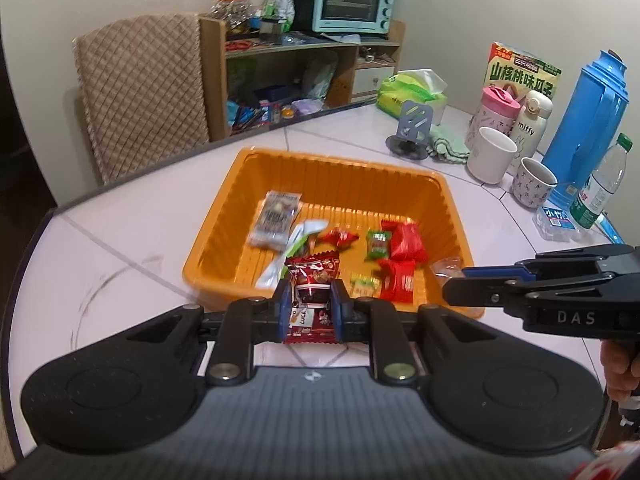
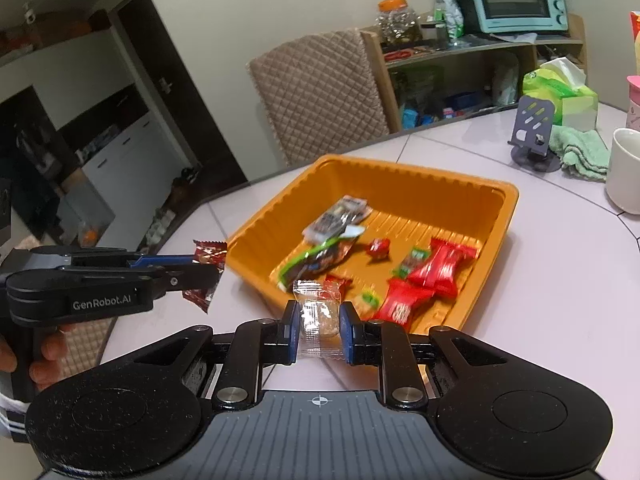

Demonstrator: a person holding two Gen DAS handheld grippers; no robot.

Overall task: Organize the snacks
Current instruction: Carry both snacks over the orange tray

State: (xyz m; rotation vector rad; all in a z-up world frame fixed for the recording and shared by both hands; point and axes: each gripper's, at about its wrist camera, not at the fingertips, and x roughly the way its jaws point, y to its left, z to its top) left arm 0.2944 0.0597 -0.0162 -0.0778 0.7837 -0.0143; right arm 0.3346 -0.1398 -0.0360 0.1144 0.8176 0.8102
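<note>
An orange tray [image 1: 340,162] [image 2: 404,170] sits on the white table and holds several snacks: a grey packet [image 1: 276,218], red packets [image 1: 406,242] [image 2: 438,266] and a small green one [image 1: 378,244]. My left gripper [image 1: 310,294] [image 2: 210,266] is shut on a dark red snack packet [image 1: 312,286] [image 2: 206,256], held above the table just before the tray's near edge. My right gripper [image 2: 319,318] [image 1: 450,284] is shut on a clear-wrapped snack [image 2: 318,312] [image 1: 446,267], hovering over the tray's near right corner.
On the right stand a white mug [image 1: 492,154], a patterned mug [image 1: 534,184], a blue thermos [image 1: 588,128] and a water bottle [image 1: 604,184]. A grey phone stand [image 2: 534,132] and a green cloth [image 2: 582,152] lie behind the tray. A padded chair [image 1: 140,96] stands at the far edge.
</note>
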